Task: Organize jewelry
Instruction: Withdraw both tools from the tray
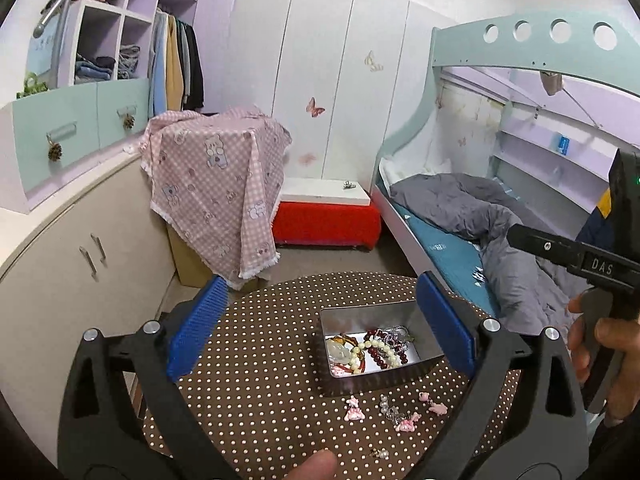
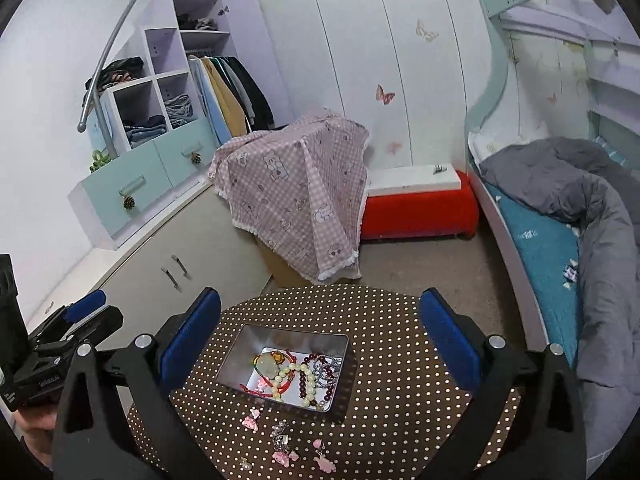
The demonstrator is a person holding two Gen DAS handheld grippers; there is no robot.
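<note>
A metal tin (image 1: 430, 350) (image 2: 232, 360) stands on a round brown polka-dot table (image 1: 260, 380) (image 2: 400, 380). It holds bead bracelets (image 1: 378, 350) (image 2: 304, 380), red, cream and dark. Small pink charms and earrings (image 1: 400, 410) (image 2: 280, 446) lie loose on the cloth just in front of the tin. My left gripper (image 1: 320, 328) is open and empty above the table, the tin near its right finger. My right gripper (image 2: 320, 344) is open and empty above the tin. Part of the right gripper shows at the right edge of the left wrist view (image 1: 576, 256).
A pink checked cloth (image 1: 220, 184) (image 2: 296, 184) covers a box behind the table. A red bench (image 1: 328, 220) (image 2: 420, 212) stands by the wardrobe. A bed with a grey duvet (image 1: 480, 208) (image 2: 580, 200) is on the right, a cream cabinet (image 1: 80, 260) (image 2: 180, 256) on the left.
</note>
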